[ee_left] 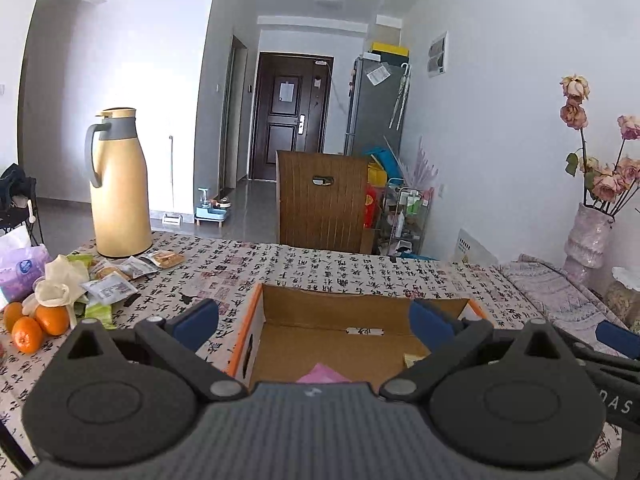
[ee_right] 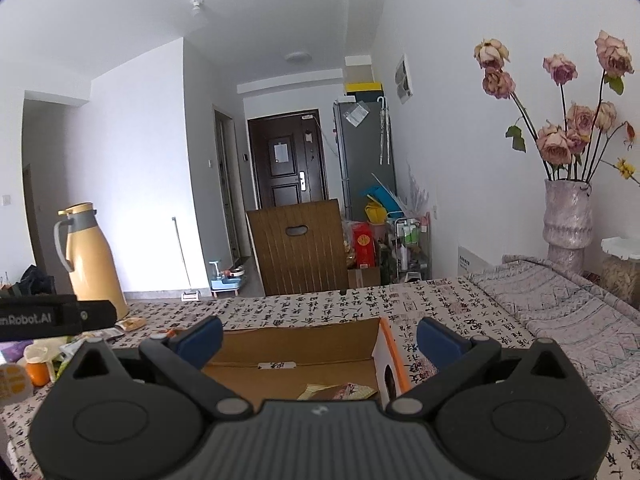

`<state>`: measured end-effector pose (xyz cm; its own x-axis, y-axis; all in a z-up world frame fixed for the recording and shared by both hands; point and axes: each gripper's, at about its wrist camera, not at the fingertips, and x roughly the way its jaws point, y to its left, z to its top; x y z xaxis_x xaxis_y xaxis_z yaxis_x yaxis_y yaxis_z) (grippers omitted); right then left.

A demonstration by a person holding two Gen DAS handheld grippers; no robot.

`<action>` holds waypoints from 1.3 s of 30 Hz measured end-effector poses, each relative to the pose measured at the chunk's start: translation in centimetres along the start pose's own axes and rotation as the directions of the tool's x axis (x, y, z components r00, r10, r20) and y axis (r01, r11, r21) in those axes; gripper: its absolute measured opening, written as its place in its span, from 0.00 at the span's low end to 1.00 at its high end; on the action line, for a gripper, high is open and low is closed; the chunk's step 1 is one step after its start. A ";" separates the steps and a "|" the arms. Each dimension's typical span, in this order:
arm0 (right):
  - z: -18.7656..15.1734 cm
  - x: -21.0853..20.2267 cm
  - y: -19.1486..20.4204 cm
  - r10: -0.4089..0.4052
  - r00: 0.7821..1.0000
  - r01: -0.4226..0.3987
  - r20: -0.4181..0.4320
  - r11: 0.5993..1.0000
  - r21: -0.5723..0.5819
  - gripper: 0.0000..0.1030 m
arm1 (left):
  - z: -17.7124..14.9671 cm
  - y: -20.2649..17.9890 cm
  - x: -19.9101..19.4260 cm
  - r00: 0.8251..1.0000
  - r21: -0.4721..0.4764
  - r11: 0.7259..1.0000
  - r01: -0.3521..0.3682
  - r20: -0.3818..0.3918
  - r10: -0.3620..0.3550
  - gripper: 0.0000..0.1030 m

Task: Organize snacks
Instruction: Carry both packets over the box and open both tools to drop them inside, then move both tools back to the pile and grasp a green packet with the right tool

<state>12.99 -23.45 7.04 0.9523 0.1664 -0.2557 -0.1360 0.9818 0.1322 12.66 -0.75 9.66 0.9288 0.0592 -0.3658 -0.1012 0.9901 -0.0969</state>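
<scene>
Above the cardboard box on the table: left gripper and right gripper both spread wide, nothing between the pads. Few snack packets lie inside; more snacks left of box, near the thermos.

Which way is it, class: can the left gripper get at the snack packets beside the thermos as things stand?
Probably yes. The left gripper has open, empty jaws, and bare tablecloth lies between it and the snack packets; only the oranges crowd the pile's near edge.

Yellow thermos, orange-edged brown box, calligraphy-print tablecloth, orange tangerines
</scene>
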 end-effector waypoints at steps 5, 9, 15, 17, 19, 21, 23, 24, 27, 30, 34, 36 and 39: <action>-0.7 -2.1 0.3 0.009 1.000 -0.009 -0.006 1.000 -0.007 1.00 | -0.6 0.5 -1.6 1.000 0.005 1.000 0.002 0.001 -0.002 1.00; -1.7 -3.8 0.4 0.015 1.000 -0.015 -0.018 1.000 -0.015 1.00 | -1.4 1.0 -2.9 1.000 0.008 1.000 0.009 -0.007 -0.009 1.00; -3.9 -5.8 0.3 0.021 0.998 -0.023 -0.060 1.000 -0.020 1.00 | -3.4 2.1 -4.4 0.999 -0.001 1.000 0.021 -0.032 -0.021 1.00; -4.6 -6.3 0.3 0.022 0.997 -0.023 -0.074 0.999 -0.024 1.00 | -4.2 2.6 -4.7 0.999 -0.003 1.000 0.022 -0.044 -0.023 1.00; -5.3 -6.8 0.3 0.025 0.996 -0.027 -0.091 0.999 -0.023 1.00 | -5.1 3.0 -5.1 0.998 0.003 1.000 0.028 -0.056 -0.028 1.00; -6.0 -7.2 0.2 0.028 0.994 -0.030 -0.109 0.999 -0.023 1.00 | -5.9 3.2 -5.5 0.997 0.009 1.000 0.030 -0.066 -0.029 1.00; -6.6 -7.5 0.3 0.028 0.992 -0.031 -0.126 0.999 -0.025 1.00 | -6.7 3.6 -5.8 0.996 0.015 0.999 0.033 -0.080 -0.031 1.00; -6.8 -7.6 0.2 0.028 0.990 -0.032 -0.135 0.999 -0.026 1.00 | -7.0 3.7 -5.9 0.996 0.015 0.999 0.035 -0.086 -0.033 1.00; -7.6 -8.0 0.2 0.035 0.987 -0.038 -0.157 0.999 -0.021 1.00 | -8.0 4.1 -6.1 0.994 0.021 0.999 0.033 -0.108 -0.030 1.00; -8.5 -8.3 0.5 0.047 0.982 -0.051 -0.181 0.999 -0.018 1.00 | -9.0 4.6 -6.1 0.990 0.026 0.999 0.027 -0.141 -0.023 1.00; -9.6 -8.4 0.9 0.070 0.975 -0.075 -0.212 0.997 -0.018 1.00 | -10.1 5.1 -6.4 0.985 0.046 0.999 0.013 -0.172 -0.005 1.00; -10.3 -8.4 1.4 0.080 0.970 -0.087 -0.231 0.996 -0.021 1.00 | -10.7 5.3 -6.5 0.982 0.049 0.999 0.009 -0.188 0.000 1.00; -11.3 -8.4 2.1 0.092 0.965 -0.100 -0.247 0.995 -0.018 1.00 | -11.3 5.6 -6.7 0.976 0.065 0.998 0.012 -0.216 0.003 1.00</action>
<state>1.66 -21.71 -1.35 0.8386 0.2737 -0.4710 -0.2354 0.9618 0.1397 1.87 2.97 1.14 0.8295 0.0331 -0.5576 -0.0670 0.9969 -0.0405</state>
